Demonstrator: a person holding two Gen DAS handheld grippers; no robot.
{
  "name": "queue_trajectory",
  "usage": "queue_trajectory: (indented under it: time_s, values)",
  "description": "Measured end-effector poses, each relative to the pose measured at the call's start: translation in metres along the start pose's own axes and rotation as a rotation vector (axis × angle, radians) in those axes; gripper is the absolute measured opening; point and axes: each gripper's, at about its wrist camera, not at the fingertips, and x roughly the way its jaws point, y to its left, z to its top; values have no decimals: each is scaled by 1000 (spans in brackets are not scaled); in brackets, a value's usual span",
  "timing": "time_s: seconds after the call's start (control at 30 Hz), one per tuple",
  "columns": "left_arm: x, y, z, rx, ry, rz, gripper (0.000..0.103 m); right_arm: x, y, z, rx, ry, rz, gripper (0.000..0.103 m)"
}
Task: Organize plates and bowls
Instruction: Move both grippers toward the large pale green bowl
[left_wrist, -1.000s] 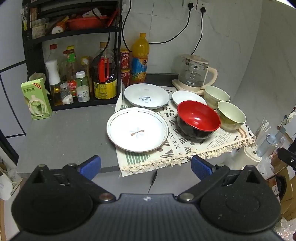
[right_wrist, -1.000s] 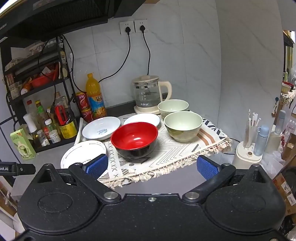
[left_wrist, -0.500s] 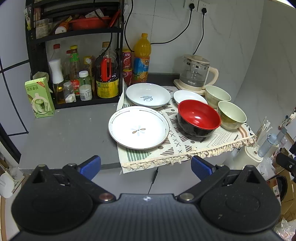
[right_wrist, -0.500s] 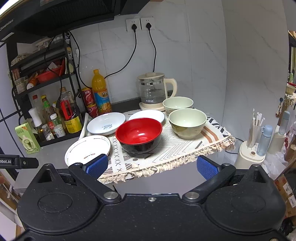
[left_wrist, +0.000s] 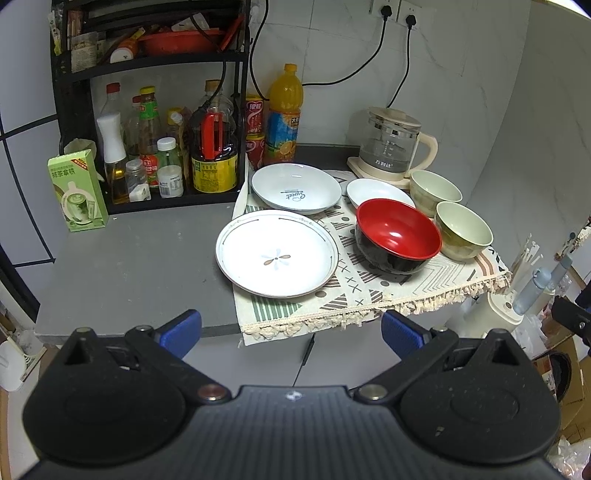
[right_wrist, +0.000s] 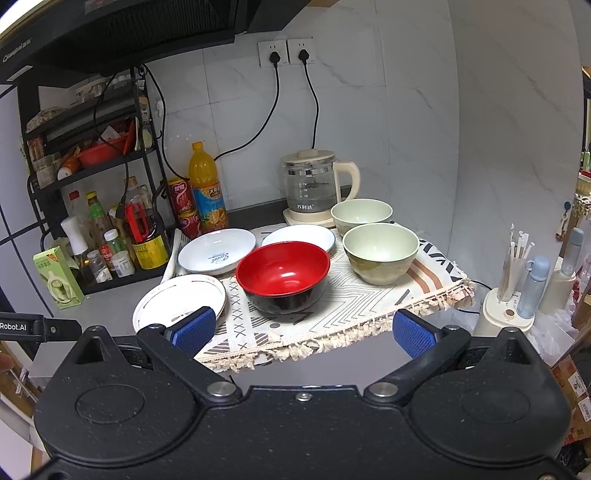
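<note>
Plates and bowls, six pieces, all on a patterned fringed cloth (left_wrist: 354, 295) spread over the right part of a grey counter (left_wrist: 129, 266). Large white plate with flower motif (left_wrist: 277, 253), at the cloth's front left, its left edge overhanging bare counter. White plate with blue script (left_wrist: 295, 188), just behind it. Small white plate (left_wrist: 376, 190), further right, partly hidden by the red-and-black bowl (left_wrist: 397, 234), which stands mid-cloth, upright. Two pale green bowls, nearer (left_wrist: 463, 230) and farther (left_wrist: 436, 190), upright at the right edge, close together. Glass kettle with cream handle (left_wrist: 391, 146), behind them on its base. Orange drink bottle (left_wrist: 284, 114) and red cans (left_wrist: 255, 133) against the wall, beside a black rack (left_wrist: 74, 74) of condiment bottles. Green carton (left_wrist: 75, 194), left of the rack. Left gripper (left_wrist: 291, 330): blue pads spread wide, holding nothing, short of the counter's front edge. Right gripper (right_wrist: 301, 328): likewise wide apart and empty, off the cloth's fringe.
</note>
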Motion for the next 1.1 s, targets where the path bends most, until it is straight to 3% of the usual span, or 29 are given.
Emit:
queue_trajectory:
  time_s: [1.1]
  values:
    - [9,-9,3,28,10,-37,103,2,-7,0,21,-4,-48,103]
